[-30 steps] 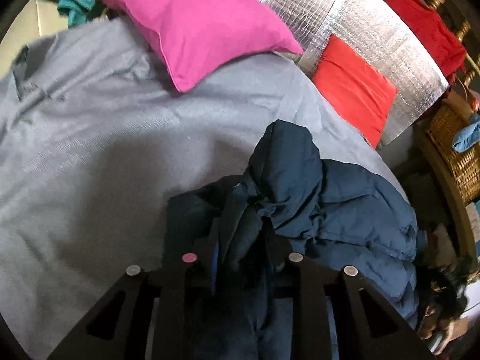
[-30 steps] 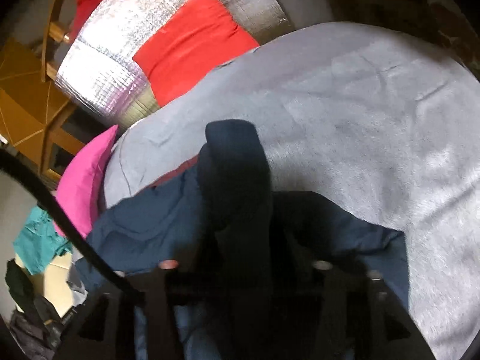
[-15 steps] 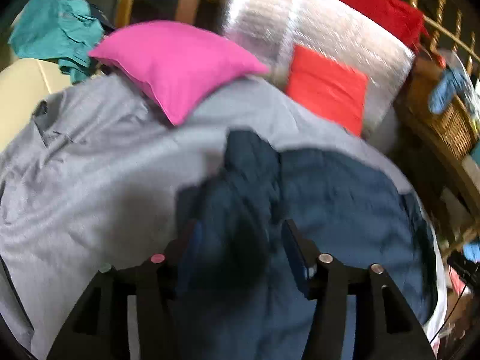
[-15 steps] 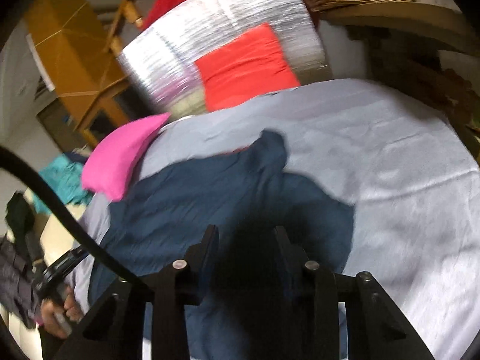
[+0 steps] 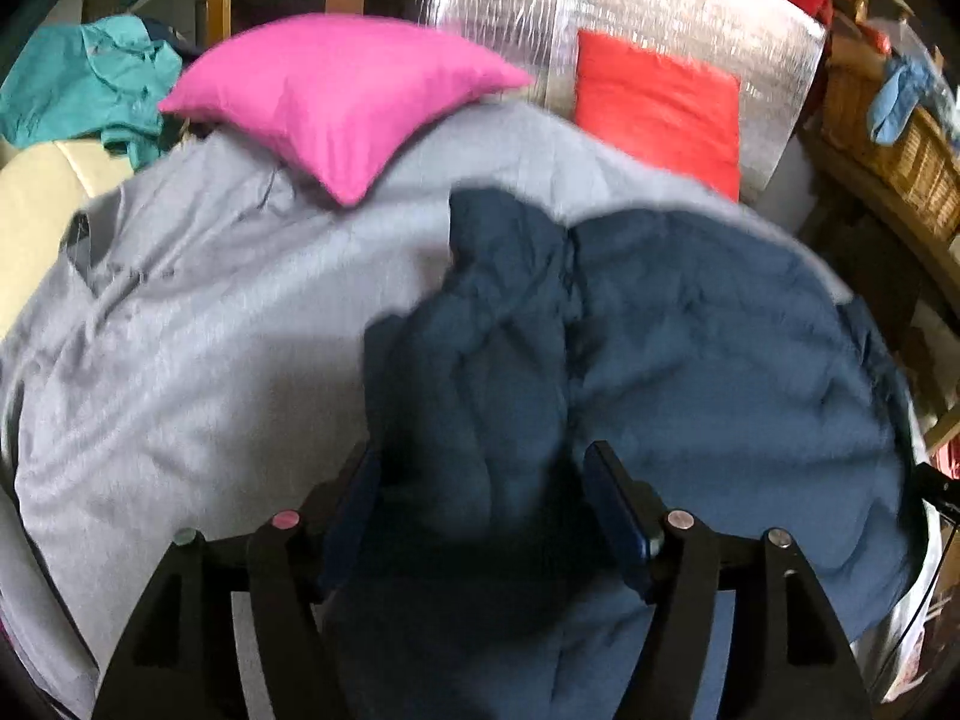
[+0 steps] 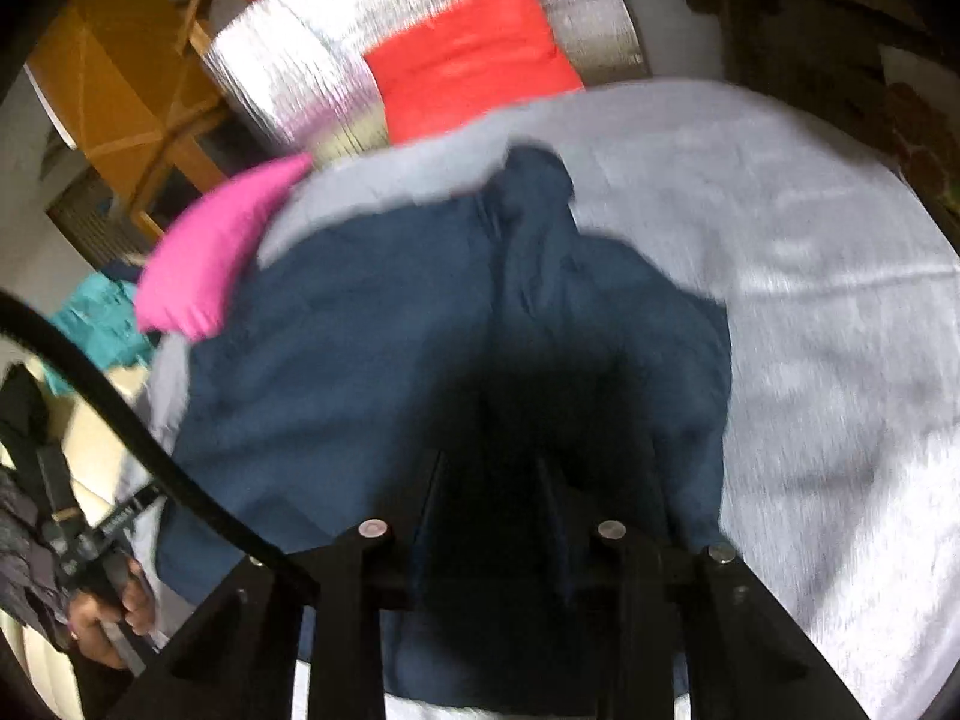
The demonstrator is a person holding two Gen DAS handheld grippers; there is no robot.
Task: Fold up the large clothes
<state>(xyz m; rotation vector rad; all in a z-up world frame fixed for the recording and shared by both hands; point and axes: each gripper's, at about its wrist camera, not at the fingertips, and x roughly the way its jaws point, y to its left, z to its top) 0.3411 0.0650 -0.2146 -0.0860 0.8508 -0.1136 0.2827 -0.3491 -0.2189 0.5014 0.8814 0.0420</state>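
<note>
A dark navy padded jacket (image 5: 690, 360) lies spread on the grey bed sheet (image 5: 210, 330), with a sleeve or hood fold running up its middle. My left gripper (image 5: 483, 498) hangs over the jacket's near left part. Its jaws are opening wide and a dark bulge of fabric sits loose between them. In the right wrist view the jacket (image 6: 360, 348) fills the centre. My right gripper (image 6: 492, 492) is over its near right edge, jaws closing, with dark bunched fabric filling the narrow gap. The pads are hidden in shadow.
A pink pillow (image 5: 342, 90) and a red pillow (image 5: 660, 102) lie at the far end against a silver quilted panel (image 5: 492, 12). A teal garment (image 5: 90, 84) sits far left, a wicker basket (image 5: 888, 138) far right. A hand (image 6: 102, 618) holds the other gripper at the lower left.
The bunched jacket now lies flatter and wider on the sheet. My left jaws went from pinching fabric to wide apart. My right jaws narrowed on fabric. Both views drew back and rolled.
</note>
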